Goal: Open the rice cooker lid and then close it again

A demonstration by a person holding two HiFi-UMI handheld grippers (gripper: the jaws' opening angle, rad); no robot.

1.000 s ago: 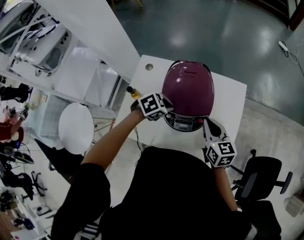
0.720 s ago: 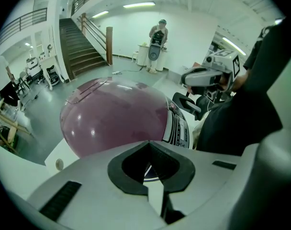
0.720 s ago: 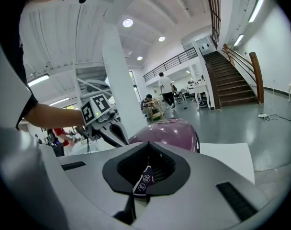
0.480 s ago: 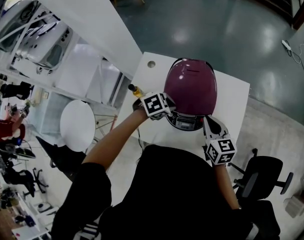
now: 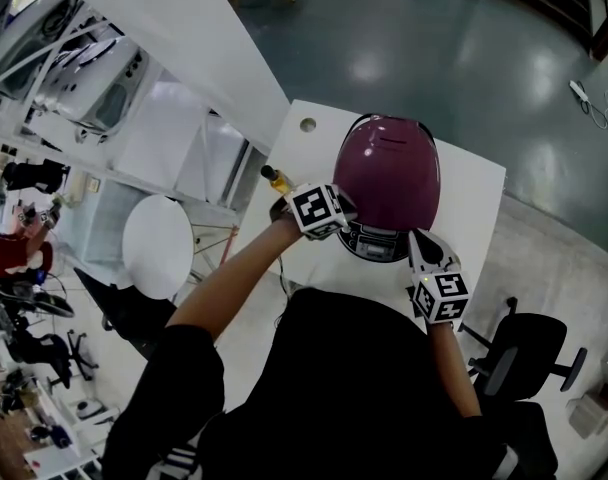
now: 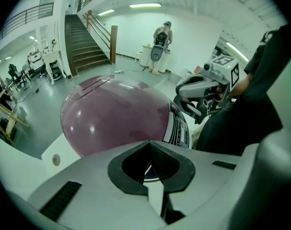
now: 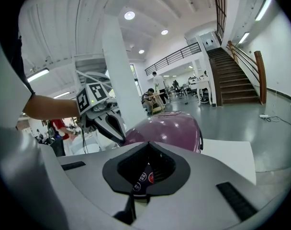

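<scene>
A glossy maroon, dome-lidded rice cooker (image 5: 386, 178), lid down, sits mid-width on a small white square table (image 5: 471, 193), with its control panel toward the person's edge. Bare tabletop lies to its right and behind it. The left gripper (image 5: 329, 215), jaws together and empty, is at the cooker's front left. The right gripper (image 5: 420, 250), also closed and empty, is at its front right.

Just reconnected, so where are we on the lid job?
Done: nothing visible; the maroon lid is down. In hand: left gripper and right gripper, both shut, sit at the cooker's front, flanking the control panel. Left: apparently opening and reclosing, unless that already happened.
</scene>
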